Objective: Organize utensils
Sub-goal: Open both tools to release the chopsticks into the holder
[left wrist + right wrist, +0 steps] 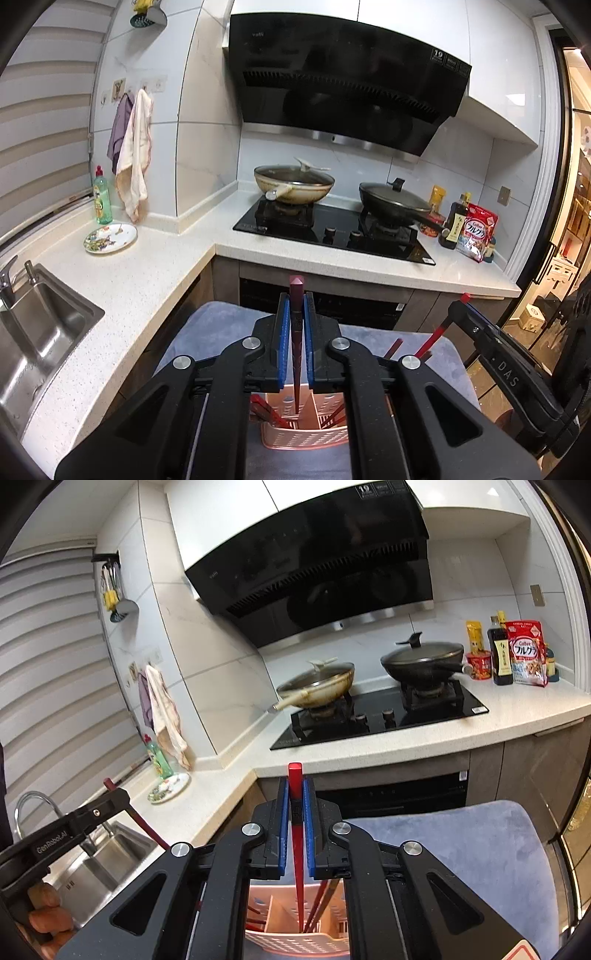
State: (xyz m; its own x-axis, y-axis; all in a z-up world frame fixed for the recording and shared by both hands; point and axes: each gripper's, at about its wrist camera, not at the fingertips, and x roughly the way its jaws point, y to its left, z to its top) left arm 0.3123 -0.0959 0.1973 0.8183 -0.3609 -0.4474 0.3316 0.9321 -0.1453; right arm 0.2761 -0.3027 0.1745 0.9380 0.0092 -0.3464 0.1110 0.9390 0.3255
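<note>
My left gripper is shut on a dark red chopstick, held upright with its tip down inside a pink slotted utensil basket. My right gripper is shut on a bright red chopstick, also upright, its tip down in the same basket. Several red and dark chopsticks stand in the basket's compartments. The right gripper with its chopstick shows at the right of the left wrist view. The left gripper shows at the left of the right wrist view.
The basket stands on a blue-grey padded stool. Around it runs a white L-shaped counter with a steel sink, a patterned plate, a green bottle, a black hob with two lidded pans, and bottles and packets.
</note>
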